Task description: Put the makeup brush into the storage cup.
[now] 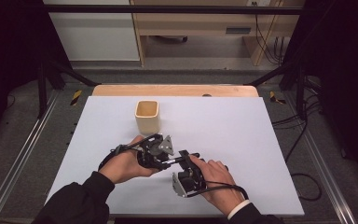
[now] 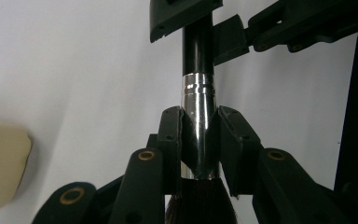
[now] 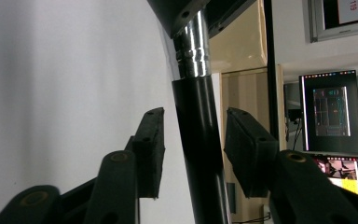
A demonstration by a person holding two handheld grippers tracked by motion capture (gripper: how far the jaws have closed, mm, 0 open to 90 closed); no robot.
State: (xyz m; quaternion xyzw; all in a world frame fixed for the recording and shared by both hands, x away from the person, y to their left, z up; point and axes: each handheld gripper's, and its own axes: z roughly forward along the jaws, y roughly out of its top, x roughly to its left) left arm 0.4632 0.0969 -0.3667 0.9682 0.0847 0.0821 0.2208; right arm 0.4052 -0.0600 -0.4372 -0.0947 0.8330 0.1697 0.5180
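A brush with a black handle point(image 3: 199, 154), a silver ferrule point(image 2: 198, 112) and dark bristles point(image 2: 200, 200) is held just above the white table. My left gripper point(image 2: 199, 116) is shut on the ferrule, its pads pressed against both sides. My right gripper point(image 3: 193, 123) is open, and its jaws stand on either side of the handle with a gap on each side. In the high view the left gripper point(image 1: 161, 151) and the right gripper point(image 1: 186, 171) meet at the table's front middle, with the brush point(image 1: 177, 160) spanning between them.
A beige square cup point(image 1: 147, 116) stands upright behind the left hand, and it also appears at the left edge of the left gripper view as the cup point(image 2: 0, 163). The white table surface point(image 1: 242, 140) stretches to the right. Cables lie on the floor at right.
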